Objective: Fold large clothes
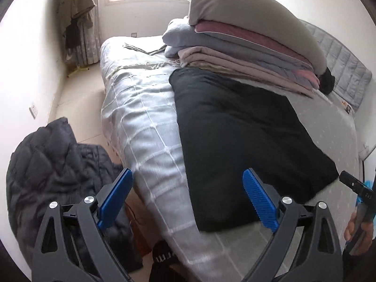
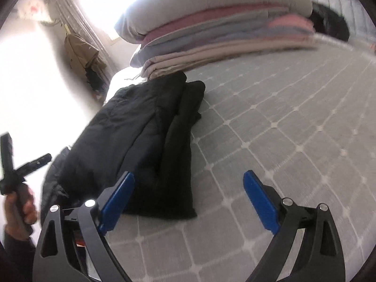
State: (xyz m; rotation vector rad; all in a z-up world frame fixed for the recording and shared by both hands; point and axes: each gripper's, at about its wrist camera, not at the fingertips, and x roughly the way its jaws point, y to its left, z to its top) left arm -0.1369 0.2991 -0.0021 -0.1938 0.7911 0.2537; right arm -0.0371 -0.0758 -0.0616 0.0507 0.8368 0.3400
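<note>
Lying folded on the grey checked bed [image 2: 282,141], the black garment [image 1: 246,141] sits just in front of a stack of folded bedding [image 1: 246,47]. Left gripper [image 1: 188,202] and right gripper [image 2: 189,202] hover with jaws spread (nothing between them). A dark quilted jacket [image 1: 54,169] lies beside the bed.

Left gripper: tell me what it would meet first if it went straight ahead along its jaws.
Probably the checked bedspread at the bed's edge, with the folded black garment just to the right of that line. The left gripper is open and holds nothing; depth is hard to judge through the fisheye.
</note>
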